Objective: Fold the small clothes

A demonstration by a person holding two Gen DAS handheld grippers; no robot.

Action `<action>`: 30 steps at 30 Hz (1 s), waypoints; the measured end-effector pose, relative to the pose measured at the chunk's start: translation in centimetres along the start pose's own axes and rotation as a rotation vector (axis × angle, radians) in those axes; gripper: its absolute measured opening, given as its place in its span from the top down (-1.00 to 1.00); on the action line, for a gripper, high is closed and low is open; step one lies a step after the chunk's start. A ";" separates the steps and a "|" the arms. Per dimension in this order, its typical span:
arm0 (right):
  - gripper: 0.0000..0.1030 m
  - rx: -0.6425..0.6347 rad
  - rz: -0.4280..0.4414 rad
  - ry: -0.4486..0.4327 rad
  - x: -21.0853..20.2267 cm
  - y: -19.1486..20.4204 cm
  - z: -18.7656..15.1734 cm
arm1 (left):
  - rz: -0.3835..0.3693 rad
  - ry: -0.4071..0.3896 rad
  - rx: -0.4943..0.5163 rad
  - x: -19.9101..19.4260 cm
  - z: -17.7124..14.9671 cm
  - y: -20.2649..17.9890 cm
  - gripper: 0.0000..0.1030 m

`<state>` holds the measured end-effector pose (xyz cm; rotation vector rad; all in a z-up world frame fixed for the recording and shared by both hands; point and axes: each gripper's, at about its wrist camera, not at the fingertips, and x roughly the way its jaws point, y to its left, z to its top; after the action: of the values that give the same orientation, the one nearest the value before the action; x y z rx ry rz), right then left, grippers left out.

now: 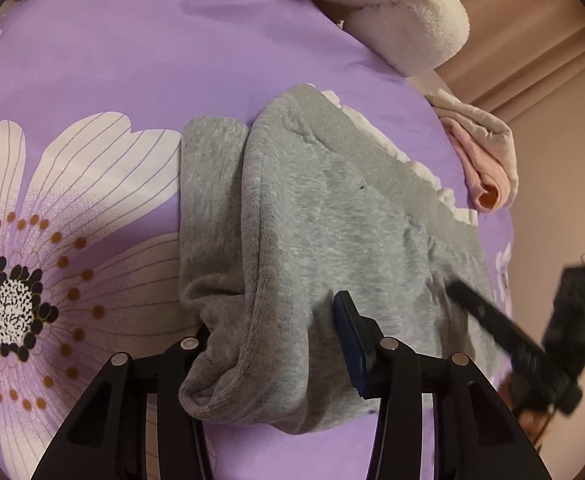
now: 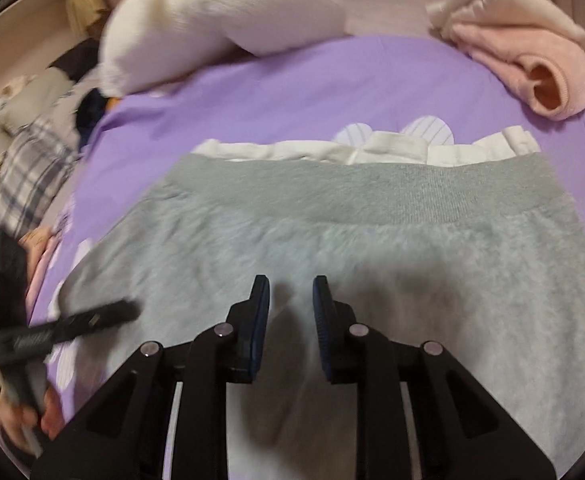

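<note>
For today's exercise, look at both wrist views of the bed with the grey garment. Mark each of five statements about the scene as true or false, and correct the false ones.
1. The grey garment lies on a purple bedcover with a flower print. True.
2. The left tongs hang clear of any cloth. False: a bunched fold of the grey garment sits between the fingers.
3. A pink folded garment lies beyond the grey one, near the bed's edge. True.
4. White cloth shows past the grey waistband. True.
5. The grey garment lies on top of the pink one. False: they lie apart, with purple cover between.
</note>
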<state>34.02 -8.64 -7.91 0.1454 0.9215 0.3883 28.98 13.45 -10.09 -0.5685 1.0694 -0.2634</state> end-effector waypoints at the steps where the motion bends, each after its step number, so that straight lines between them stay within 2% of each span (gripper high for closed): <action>1: 0.57 -0.011 0.005 0.002 -0.4 0.1 -0.6 | 0.006 -0.001 0.003 0.0 0.0 -0.1 0.12; 4: 0.57 -0.040 0.015 0.007 -1.2 0.6 -2.6 | 0.021 -0.004 0.009 0.2 0.0 -0.4 0.12; 8: 0.60 -0.107 -0.022 0.008 -0.9 1.2 -4.6 | 0.031 -0.004 0.004 0.3 0.1 -0.5 0.12; 13: 0.60 -0.107 -0.016 0.032 -1.7 1.6 -4.8 | 0.042 -0.002 0.015 0.4 0.0 -0.5 0.12; 15: 0.53 -0.106 -0.004 0.021 -2.6 1.8 -5.3 | 0.044 -0.002 0.015 0.4 0.0 -0.6 0.12; 21: 0.62 -0.127 -0.007 0.050 -1.6 1.9 -6.6 | 0.047 0.000 0.013 0.5 0.0 -0.6 0.12; 30: 0.54 -0.126 0.014 0.070 -2.5 3.0 -5.9 | 0.051 -0.003 0.015 0.5 0.0 -0.6 0.12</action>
<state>27.17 -7.09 -8.72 0.0227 0.9627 0.4661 29.26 12.77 -10.11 -0.5270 1.0767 -0.2258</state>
